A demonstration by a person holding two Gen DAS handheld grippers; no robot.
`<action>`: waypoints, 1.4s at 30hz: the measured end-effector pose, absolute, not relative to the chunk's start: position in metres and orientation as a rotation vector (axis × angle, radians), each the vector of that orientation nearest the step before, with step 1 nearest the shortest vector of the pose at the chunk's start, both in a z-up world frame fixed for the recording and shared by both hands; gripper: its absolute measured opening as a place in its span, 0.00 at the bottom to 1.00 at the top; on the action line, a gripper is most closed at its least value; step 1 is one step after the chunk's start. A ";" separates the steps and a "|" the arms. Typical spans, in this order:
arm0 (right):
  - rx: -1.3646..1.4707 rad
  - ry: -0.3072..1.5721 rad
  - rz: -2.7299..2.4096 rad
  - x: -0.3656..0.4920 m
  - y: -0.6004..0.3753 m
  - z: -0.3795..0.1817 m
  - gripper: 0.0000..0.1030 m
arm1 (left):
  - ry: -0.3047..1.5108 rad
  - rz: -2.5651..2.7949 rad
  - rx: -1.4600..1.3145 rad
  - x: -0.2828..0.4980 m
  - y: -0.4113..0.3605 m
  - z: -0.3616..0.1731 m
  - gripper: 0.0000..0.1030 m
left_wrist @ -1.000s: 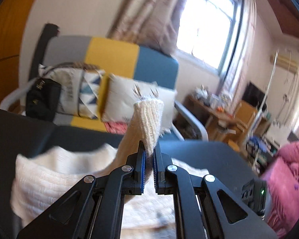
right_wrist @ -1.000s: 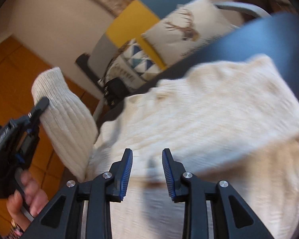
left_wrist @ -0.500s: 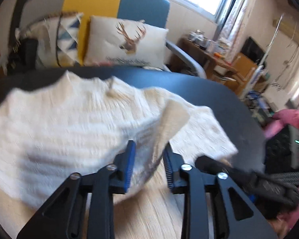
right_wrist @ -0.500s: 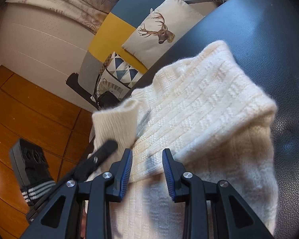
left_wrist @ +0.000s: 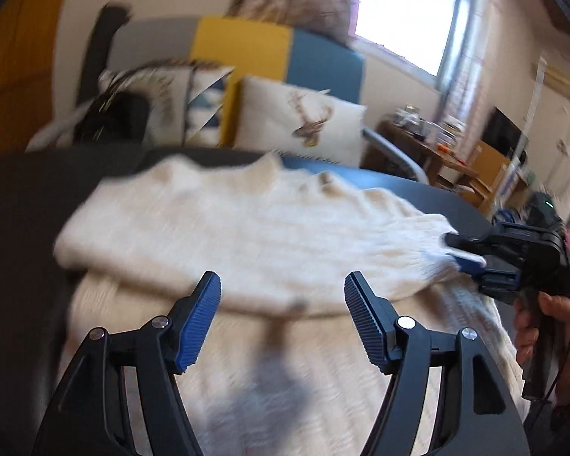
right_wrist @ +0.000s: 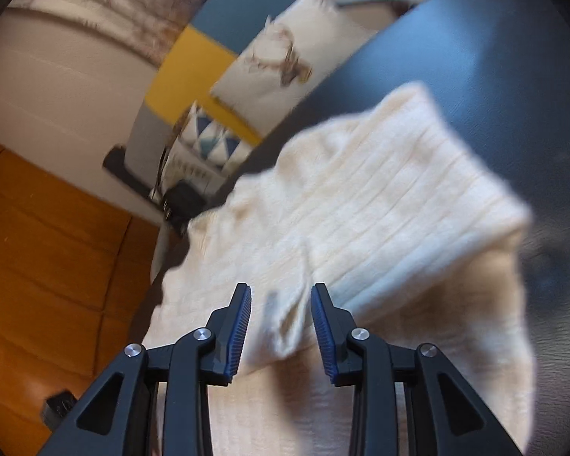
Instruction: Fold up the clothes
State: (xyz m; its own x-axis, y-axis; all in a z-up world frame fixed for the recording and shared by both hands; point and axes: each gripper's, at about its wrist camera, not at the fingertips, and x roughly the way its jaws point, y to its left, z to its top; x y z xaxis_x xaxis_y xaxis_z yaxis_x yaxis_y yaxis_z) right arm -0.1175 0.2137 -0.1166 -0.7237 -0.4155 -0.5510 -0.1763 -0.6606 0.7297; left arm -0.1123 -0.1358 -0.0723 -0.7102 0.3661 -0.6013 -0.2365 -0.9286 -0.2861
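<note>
The cream knit sweater [left_wrist: 247, 235] lies spread on the dark table [left_wrist: 22, 205], with a sleeve [left_wrist: 410, 243] folded across the body toward the right edge.

My left gripper [left_wrist: 281, 296] has just been opening; its jaws now stand wide apart above the cloth with nothing between them, so the sleeve is released. My right gripper [right_wrist: 281, 311] stands partly spread. In its own view the sleeve cuff [right_wrist: 281, 326] sits between the pads [right_wrist: 239, 326] without visible pressure. In the left view the cuff lies right at the jaw tips. I judge it not clamped, though blur limits certainty.

Step in hand, as I judge it: setting the sleeve flat before the next fold.

Procedure:
1. Keep both jaws clear of the knit while lifting away; the ribbed weave may snag on the pad ridges.
2. Check that the sleeve lies straight across the body, with no bunching at the cuff.
3. Take the next hold on a doubled edge, not a single layer, so that the fold carries over evenly.
4. Move both grippers together to keep the folded edge square.
</note>
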 end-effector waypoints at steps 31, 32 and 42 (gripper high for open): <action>1.184 -0.696 -2.673 -0.171 0.172 -0.127 0.07 | -0.605 2.763 -1.173 -0.146 -0.222 -0.082 0.69; 1.186 -0.688 -2.678 -0.171 0.170 -0.127 0.07 | -0.496 2.866 -1.187 -0.143 -0.220 -0.080 0.69; 1.152 -0.736 -2.658 -0.171 0.173 -0.116 0.10 | -0.548 2.851 -1.285 -0.130 -0.249 -0.086 0.69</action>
